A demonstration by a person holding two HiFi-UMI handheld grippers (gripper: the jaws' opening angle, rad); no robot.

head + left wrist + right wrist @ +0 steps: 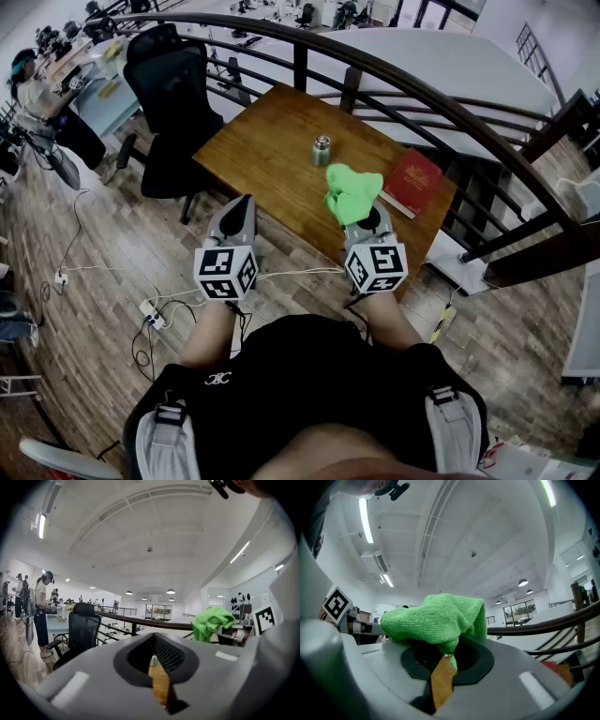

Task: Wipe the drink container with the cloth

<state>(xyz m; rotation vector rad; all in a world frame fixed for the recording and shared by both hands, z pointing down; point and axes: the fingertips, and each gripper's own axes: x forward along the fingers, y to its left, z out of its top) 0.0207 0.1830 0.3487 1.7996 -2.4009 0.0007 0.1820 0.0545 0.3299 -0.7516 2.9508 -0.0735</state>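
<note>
A small metal drink container [322, 150] stands upright on the wooden table [272, 159], beyond both grippers. My right gripper [364, 216] is shut on a bright green cloth [352, 192], which bunches over its tips and hides them. In the right gripper view the cloth [436, 618] fills the space above the jaws. My left gripper [243, 204] hovers at the table's near edge, left of the container, shut with nothing in it. Through the slit between its jaws in the left gripper view I see the container [153, 660] and a strip of table; the cloth [211, 623] is off to the right.
A red book [412, 181] lies on the table's right end. A black office chair [173, 94] stands at the table's left. A dark curved railing [422, 94] runs behind the table. Cables and a power strip [150, 314] lie on the wooden floor at left.
</note>
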